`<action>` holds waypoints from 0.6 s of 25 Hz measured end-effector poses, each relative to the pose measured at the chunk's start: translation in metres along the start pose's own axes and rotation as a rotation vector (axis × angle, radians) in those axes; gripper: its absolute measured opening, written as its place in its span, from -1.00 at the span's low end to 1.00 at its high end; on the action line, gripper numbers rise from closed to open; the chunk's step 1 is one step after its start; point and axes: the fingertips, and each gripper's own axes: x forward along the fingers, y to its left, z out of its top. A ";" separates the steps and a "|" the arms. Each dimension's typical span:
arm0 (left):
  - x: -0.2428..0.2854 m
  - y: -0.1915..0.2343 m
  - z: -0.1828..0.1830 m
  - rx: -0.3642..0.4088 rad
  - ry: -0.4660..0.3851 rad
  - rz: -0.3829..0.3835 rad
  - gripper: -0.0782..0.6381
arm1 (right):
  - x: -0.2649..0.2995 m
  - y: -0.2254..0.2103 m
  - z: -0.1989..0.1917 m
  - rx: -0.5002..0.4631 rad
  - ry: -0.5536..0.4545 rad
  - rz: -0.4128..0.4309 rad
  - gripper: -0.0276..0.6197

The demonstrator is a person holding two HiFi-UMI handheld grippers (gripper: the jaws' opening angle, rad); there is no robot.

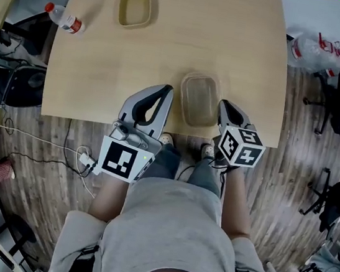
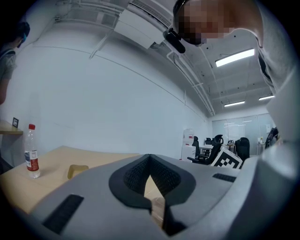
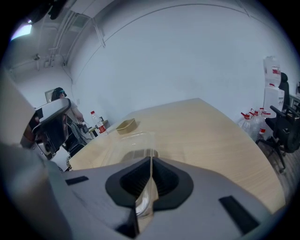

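In the head view the left gripper (image 1: 165, 91) lies over the near edge of the table (image 1: 170, 44). Its two fingers curve in and meet at the tips, with nothing between them, and they stop just left of a clear container (image 1: 199, 98) without touching it. The container sits on the table close to the near edge, between the two grippers. The right gripper (image 1: 223, 105) comes in from the right and its tips rest on the container's right rim. A beige tray (image 1: 136, 9) lies well away at the far side, and a bottle (image 1: 64, 18) lies on its side near the left edge. In the left gripper view the left gripper (image 2: 150, 158) has its pads pressed together at the tips. Only a narrow wedge of table (image 2: 51, 164) shows behind them, and nothing is caught there. The bottle (image 2: 31, 152) and tray (image 2: 77, 170) show far off to the left. In the right gripper view the right gripper (image 3: 151, 161) is clamped on the thin clear wall of the container (image 3: 133, 143), which runs upright between the pads. The rest of the container spreads out ahead on the table (image 3: 201, 126). The tray (image 3: 126, 124) lies farther back, well apart.
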 end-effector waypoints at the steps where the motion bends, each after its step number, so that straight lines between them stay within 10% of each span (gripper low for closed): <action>1: -0.002 -0.002 0.003 0.005 -0.006 0.016 -0.74 | -0.003 0.001 0.004 -0.008 -0.007 0.013 -0.85; 15: -0.032 -0.073 0.039 0.049 -0.099 0.281 -0.74 | -0.051 0.011 0.048 -0.172 -0.096 0.262 -0.85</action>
